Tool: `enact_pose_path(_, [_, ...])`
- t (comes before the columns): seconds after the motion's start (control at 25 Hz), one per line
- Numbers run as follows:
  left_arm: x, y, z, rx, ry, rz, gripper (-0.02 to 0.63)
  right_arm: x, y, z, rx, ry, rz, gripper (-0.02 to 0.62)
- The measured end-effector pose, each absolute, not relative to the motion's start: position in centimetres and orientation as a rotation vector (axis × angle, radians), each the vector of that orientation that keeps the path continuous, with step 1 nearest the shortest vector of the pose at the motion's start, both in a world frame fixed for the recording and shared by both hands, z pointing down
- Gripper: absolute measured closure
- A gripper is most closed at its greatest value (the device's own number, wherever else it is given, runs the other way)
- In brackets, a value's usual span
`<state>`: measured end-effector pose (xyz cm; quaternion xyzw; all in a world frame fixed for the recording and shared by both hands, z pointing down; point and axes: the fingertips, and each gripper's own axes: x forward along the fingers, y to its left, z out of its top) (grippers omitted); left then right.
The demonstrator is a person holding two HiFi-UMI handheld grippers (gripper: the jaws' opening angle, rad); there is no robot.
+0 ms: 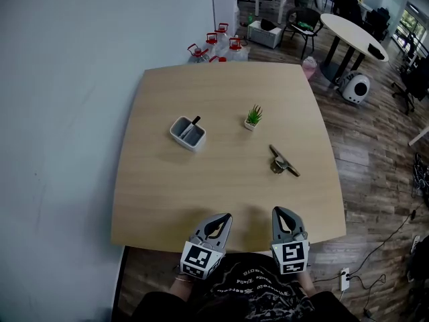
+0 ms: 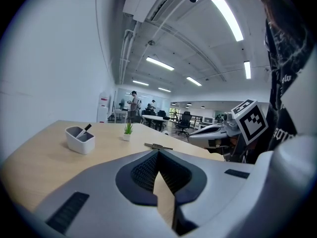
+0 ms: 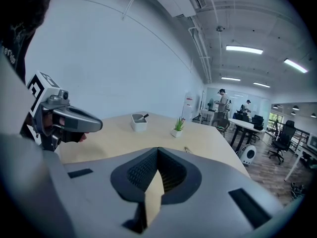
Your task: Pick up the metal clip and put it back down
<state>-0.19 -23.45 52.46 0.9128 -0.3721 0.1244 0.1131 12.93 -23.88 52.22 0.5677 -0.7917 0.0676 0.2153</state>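
Observation:
The metal clip lies flat on the wooden table, right of centre, its dark handles pointing toward the far left and near right. In the left gripper view the metal clip shows just beyond the jaw tips; in the right gripper view only a sliver of the metal clip peeks over the jaws. My left gripper and right gripper hover side by side over the table's near edge, both shut with nothing between the jaws. The clip is well ahead of the right gripper.
A white desk organiser with a dark pen stands left of centre. A small potted plant sits behind the clip. Water jugs stand on the floor past the far edge. A round table and chairs lie to the far right.

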Motion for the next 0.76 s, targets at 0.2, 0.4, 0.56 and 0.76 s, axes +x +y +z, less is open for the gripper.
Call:
enact_pose_path(0.2, [-0.20,-23.61,52.61,2.678,-1.087,0.365,0.598,12.29,-23.82,52.80,1.545,-2.193,0.195,0.583])
enact_pose_path(0.4, [0.11,-23.35,52.78,2.674,-1.066,0.366,0.598,12.30,-23.63,52.78,1.542,-2.197,0.198,0.583])
enact_pose_path(0.56, [0.34,-23.29,52.86,2.678,-1.060,0.364,0.597,12.55,-23.62,52.72,1.549,-2.200,0.201,0.583])
enact_pose_path(0.76, [0.51,-23.35,52.71,2.676,-1.037,0.370,0.597,12.49,-23.91,52.72,1.543,-2.199,0.196,0.583])
